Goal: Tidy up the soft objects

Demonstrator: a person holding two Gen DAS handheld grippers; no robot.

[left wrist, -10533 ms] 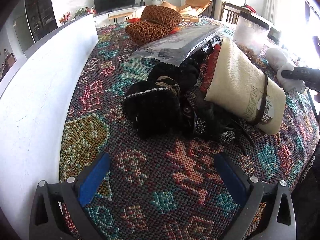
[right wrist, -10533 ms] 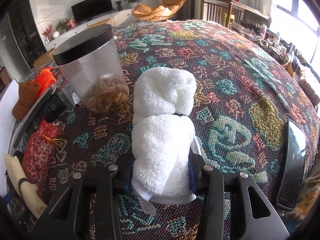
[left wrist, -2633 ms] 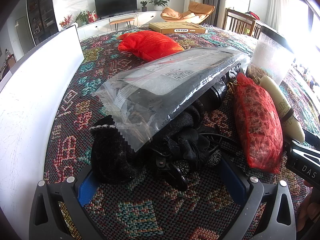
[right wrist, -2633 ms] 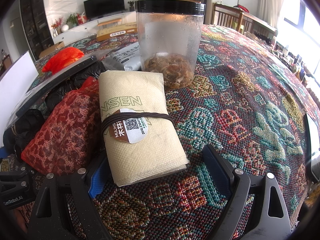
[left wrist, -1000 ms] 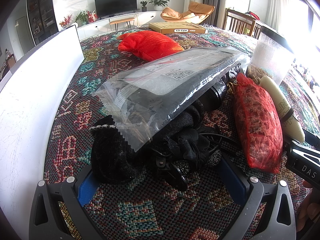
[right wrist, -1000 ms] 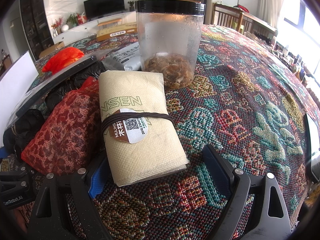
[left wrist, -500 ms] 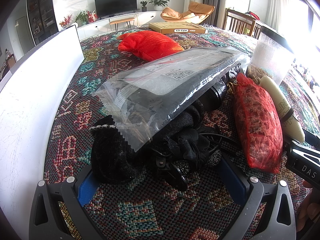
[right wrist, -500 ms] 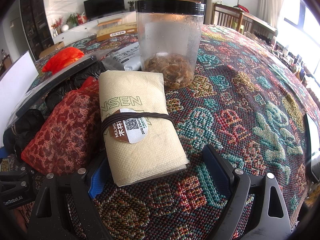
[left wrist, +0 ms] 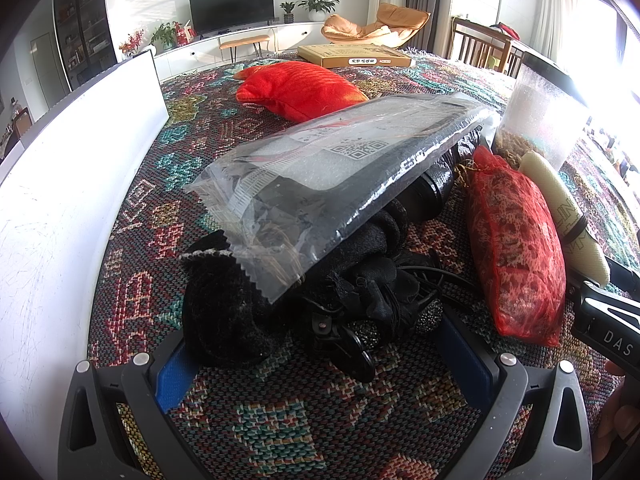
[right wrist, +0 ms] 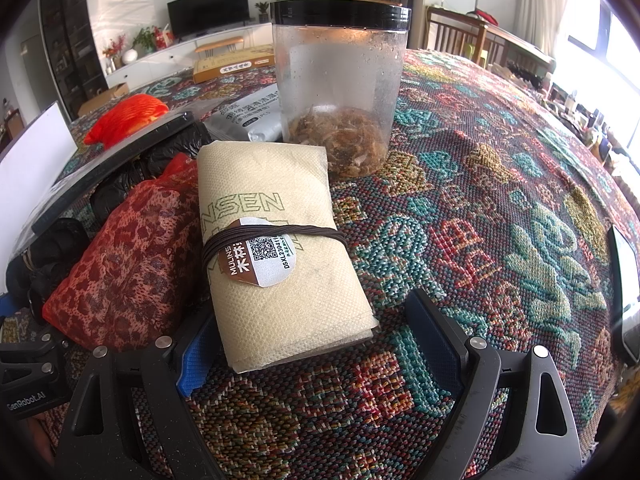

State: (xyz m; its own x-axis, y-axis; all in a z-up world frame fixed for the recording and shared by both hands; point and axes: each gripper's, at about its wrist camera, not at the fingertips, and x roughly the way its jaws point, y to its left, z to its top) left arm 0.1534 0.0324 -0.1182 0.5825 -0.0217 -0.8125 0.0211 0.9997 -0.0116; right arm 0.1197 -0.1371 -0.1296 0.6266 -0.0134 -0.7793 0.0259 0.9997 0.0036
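My left gripper (left wrist: pixel 320 364) is open, its blue pads on either side of the near end of a heap of black fabric (left wrist: pixel 232 304) with beaded straps. A clear plastic packet (left wrist: pixel 344 172) lies across that heap. To the right lies a red mesh pouch (left wrist: pixel 516 248), then a cream folded cloth (left wrist: pixel 560 208). My right gripper (right wrist: pixel 316 340) is open with the near end of the cream folded cloth (right wrist: pixel 272 240) between its fingers, a brown band around the cloth. The red mesh pouch (right wrist: pixel 128 260) lies against the cloth's left side.
A clear jar with a black lid (right wrist: pixel 340 84) stands just behind the cloth. A red cushion (left wrist: pixel 296 88) and a flat cardboard box (left wrist: pixel 352 56) lie farther back. A white board (left wrist: pixel 80 152) lines the left. A phone (right wrist: pixel 624 292) lies at the right on the patterned tablecloth (right wrist: pixel 480 184).
Nothing has moved in the last 2.6 seconds. Since 10.5 seconds ago, the right gripper has let go of a white towel and both views have shifted to the pile.
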